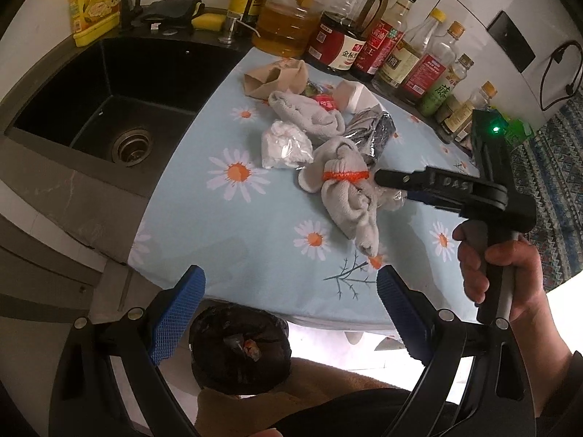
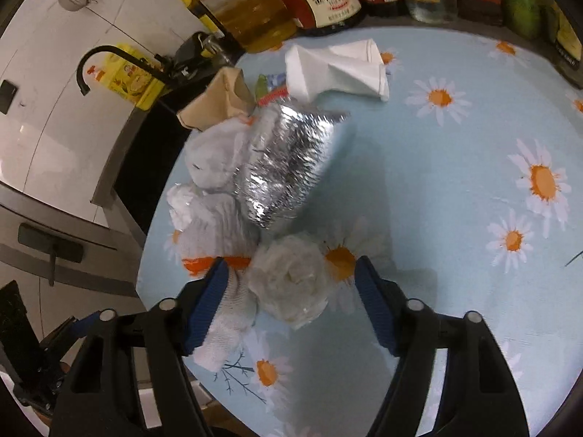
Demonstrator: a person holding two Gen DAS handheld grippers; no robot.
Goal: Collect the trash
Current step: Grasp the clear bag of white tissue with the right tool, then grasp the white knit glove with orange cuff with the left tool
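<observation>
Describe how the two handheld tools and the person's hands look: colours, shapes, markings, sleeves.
Both tools are black plastic with blue ribbed pads on two fingers and silver pivot bolts. The left tool shows wide curved black arms. The right tool carries raised letters on its side, a green light on its black top block, and a grey-and-black handle. The right hand is bare, with a dark sleeve at the wrist.

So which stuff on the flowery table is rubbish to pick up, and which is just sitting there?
For the job:
- crumpled clear plastic ball, between the open right gripper fingers
- silver foil bag
- white paper wrapper
- brown paper bag
- bin with black bag

Just lying about:
- sauce and oil bottles
- sink
- yellow sponge
</observation>
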